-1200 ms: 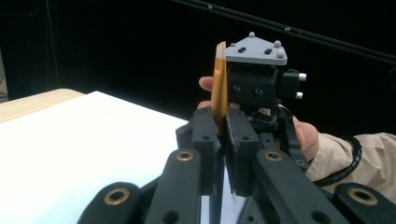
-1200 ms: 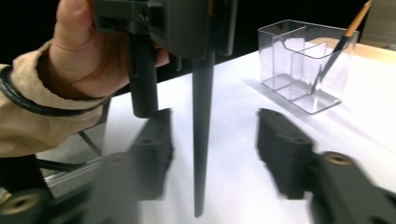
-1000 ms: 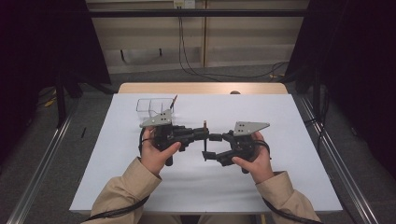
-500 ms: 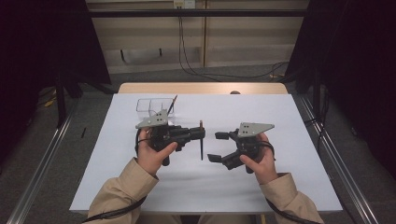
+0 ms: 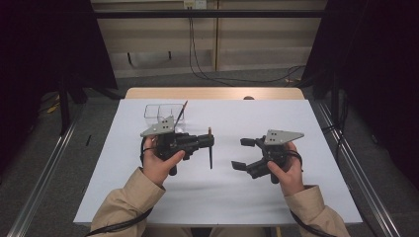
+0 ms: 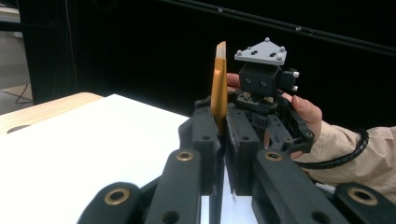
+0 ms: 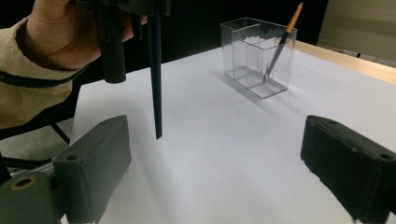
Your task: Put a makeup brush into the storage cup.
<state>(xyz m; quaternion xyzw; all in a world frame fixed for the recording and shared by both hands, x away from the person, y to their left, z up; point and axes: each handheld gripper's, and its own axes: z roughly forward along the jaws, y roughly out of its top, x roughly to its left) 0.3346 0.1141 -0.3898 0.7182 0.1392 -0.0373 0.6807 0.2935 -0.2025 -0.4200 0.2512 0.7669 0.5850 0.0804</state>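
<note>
My left gripper (image 5: 210,142) (image 6: 223,133) is shut on a thin black stick (image 5: 211,157) (image 7: 155,70) with a golden-orange top end (image 6: 218,84). The stick stands upright, its lower tip just above the white sheet. My right gripper (image 5: 240,153) (image 7: 219,163) hangs to the right of it, apart from the stick. Its jaws have just been opening and stand wide with nothing between them. A second, similar stick (image 5: 181,111) (image 7: 280,42) leans in a clear plastic box (image 5: 159,112) (image 7: 254,60) behind the left gripper.
A white sheet (image 5: 296,197) covers most of the wooden table (image 5: 212,93). Metal rails (image 5: 42,182) run along the floor on both sides. A dark small spot (image 5: 248,98) sits at the sheet's far edge.
The right gripper has let go of the stick, opened its jaws and drawn away to the right. The left gripper has kept the stick and barely moved.
</note>
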